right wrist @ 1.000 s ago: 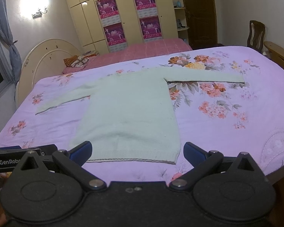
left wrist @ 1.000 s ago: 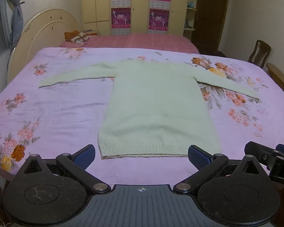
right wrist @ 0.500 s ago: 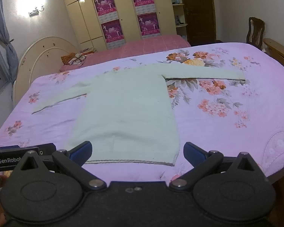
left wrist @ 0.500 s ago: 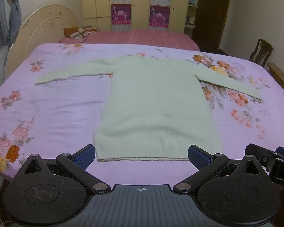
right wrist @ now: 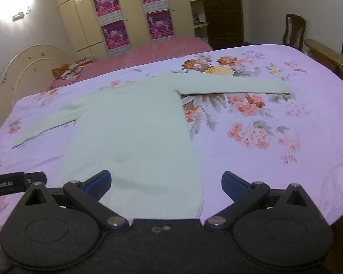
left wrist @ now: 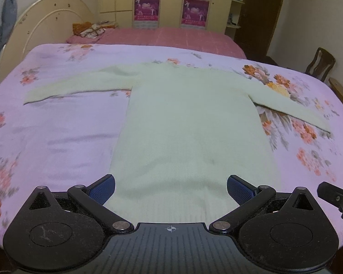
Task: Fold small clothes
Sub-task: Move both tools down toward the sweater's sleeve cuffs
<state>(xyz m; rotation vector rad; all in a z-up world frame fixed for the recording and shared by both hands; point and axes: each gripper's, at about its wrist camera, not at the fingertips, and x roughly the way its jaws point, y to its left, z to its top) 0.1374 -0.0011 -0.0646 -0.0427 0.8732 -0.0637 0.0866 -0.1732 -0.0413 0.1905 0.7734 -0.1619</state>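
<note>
A pale green long-sleeved sweater [left wrist: 189,123] lies flat on the floral lilac bed cover [left wrist: 52,141], both sleeves spread sideways, hem toward me. My left gripper [left wrist: 170,188] is open above the hem, its blue pads straddling the lower body. In the right wrist view the same sweater [right wrist: 135,132] spreads out, and my right gripper [right wrist: 166,183] hangs open over its lower right corner. Neither gripper holds cloth. The hem's near edge is hidden behind the gripper bodies.
A second bed with a pink cover [left wrist: 167,38] stands behind, with a folded bundle [left wrist: 89,30] by its cream headboard. Wardrobes with posters [left wrist: 171,6] line the far wall. A wooden chair [left wrist: 320,64] and a bed rail [right wrist: 327,57] stand at the right.
Both grippers have moved forward and lower over the bed, so the sweater's hem now sits between and under the fingers. Jaws stay open.
</note>
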